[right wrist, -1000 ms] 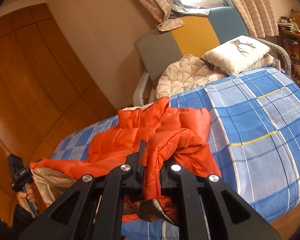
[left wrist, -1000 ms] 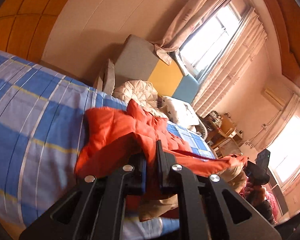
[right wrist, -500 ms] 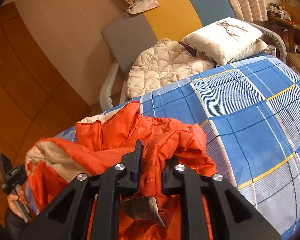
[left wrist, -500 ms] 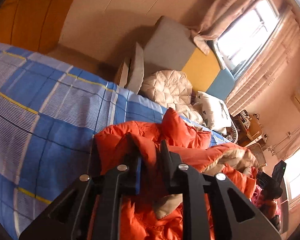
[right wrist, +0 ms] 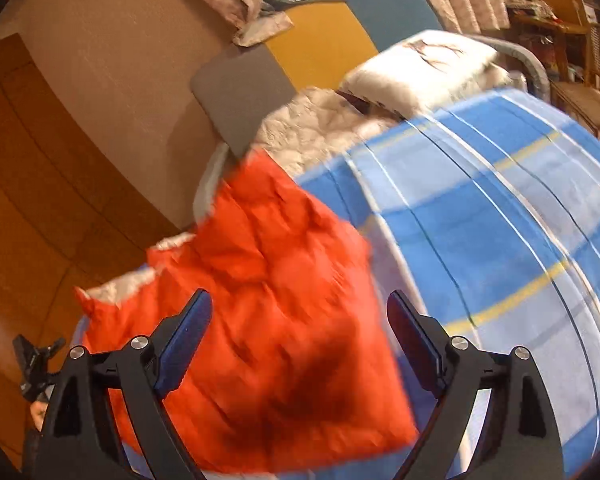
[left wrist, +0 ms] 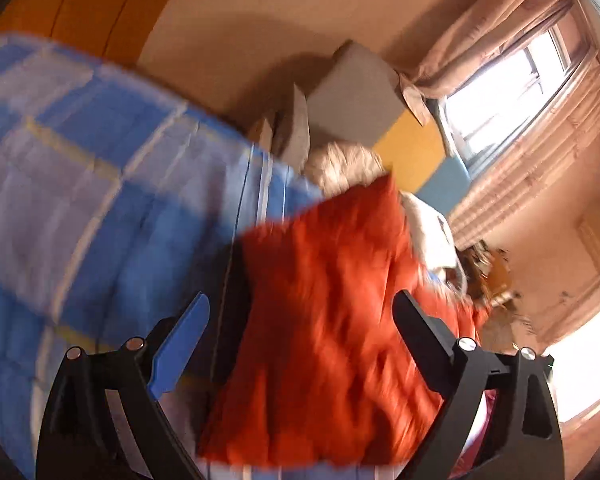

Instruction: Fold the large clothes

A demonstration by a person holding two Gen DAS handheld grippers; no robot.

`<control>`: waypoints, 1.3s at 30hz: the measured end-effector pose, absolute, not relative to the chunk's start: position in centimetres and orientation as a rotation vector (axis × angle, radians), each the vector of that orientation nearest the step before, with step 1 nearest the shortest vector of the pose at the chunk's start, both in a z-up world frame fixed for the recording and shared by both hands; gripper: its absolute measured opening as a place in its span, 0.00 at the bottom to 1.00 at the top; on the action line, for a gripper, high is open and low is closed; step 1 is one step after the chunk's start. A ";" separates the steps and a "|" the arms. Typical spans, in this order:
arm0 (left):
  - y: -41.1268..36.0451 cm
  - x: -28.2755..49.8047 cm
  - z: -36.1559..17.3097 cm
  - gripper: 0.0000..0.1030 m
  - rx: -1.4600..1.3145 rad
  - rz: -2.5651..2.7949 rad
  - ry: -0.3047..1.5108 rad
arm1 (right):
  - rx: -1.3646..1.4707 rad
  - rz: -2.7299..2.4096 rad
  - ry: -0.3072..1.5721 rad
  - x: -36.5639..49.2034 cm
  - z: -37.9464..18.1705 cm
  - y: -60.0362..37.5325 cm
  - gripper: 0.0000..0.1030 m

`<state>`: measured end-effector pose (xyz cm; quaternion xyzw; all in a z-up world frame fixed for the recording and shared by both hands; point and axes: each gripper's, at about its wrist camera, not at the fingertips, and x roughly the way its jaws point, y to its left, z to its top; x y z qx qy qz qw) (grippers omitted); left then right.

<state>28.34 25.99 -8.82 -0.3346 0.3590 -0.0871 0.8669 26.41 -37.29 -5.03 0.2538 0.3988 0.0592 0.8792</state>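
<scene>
Orange jacket let go onto the checked bed

The blue checked bedspread carried the orange padded jacket, bunched near its edge. The left gripper and right gripper were both opening, wide apart, with jacket between the jaws but no pad pressing it. Risk: puffy fabric could spring open or slide off the edge.

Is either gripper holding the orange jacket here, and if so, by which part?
Neither. Left gripper and right gripper are opening, pads clear of the orange jacket lying between them.
</scene>
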 end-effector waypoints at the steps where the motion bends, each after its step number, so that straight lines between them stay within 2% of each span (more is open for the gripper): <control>1: 25.8 27.4 -10.1 0.82 -0.715 -0.211 0.772 | 0.537 0.116 0.855 25.8 -6.2 -37.4 0.86; 2: 25.4 26.9 -11.2 0.80 -0.721 -0.231 0.796 | 0.537 0.111 0.877 25.4 -7.2 -37.3 0.86; 3: 25.0 26.6 -12.1 0.72 -0.730 -0.247 0.818 | 0.538 0.112 0.892 25.3 -7.9 -37.1 0.86; 4: 24.5 26.5 -13.0 0.60 -0.745 -0.269 0.839 | 0.546 0.116 0.910 25.3 -8.7 -36.7 0.81; 5: 24.1 26.4 -13.4 0.53 -0.747 -0.286 0.846 | 0.558 0.133 0.920 25.3 -9.2 -36.3 0.75; 6: 23.5 26.3 -13.5 0.37 -0.734 -0.296 0.845 | 0.558 0.137 0.922 25.2 -9.3 -36.1 0.60; 7: 23.1 26.1 -13.4 0.22 -0.737 -0.313 0.831 | 0.558 0.140 0.916 25.2 -9.2 -35.8 0.49; 10: 22.4 25.4 -12.1 0.09 -0.723 -0.311 0.790 | 0.559 0.170 0.888 24.7 -7.8 -35.5 0.20; 13: 22.2 24.2 -10.9 0.06 -0.702 -0.306 0.771 | 0.535 0.195 0.865 23.6 -6.1 -35.2 0.14; 21: 22.6 18.1 -8.7 0.04 -0.689 -0.309 0.743 | 0.482 0.242 0.864 17.8 -3.4 -35.4 0.12; 26: 22.1 12.6 -8.9 0.05 -0.670 -0.314 0.775 | 0.440 0.238 0.911 13.1 -3.8 -36.3 0.12; 29: 21.6 11.2 -8.8 0.18 -0.604 -0.262 0.804 | 0.396 0.211 0.932 12.3 -4.2 -36.4 0.19; 31: 21.5 11.1 -8.3 0.59 -0.535 -0.186 0.792 | 0.324 0.138 0.919 12.6 -3.9 -36.3 0.44; 33: 21.6 11.6 -7.1 0.63 -0.492 -0.159 0.745 | 0.290 0.092 0.872 13.4 -3.0 -36.3 0.64; 39: 20.2 15.6 -4.5 0.67 -0.351 -0.178 0.693 | 0.142 0.094 0.805 18.7 -1.0 -33.8 0.70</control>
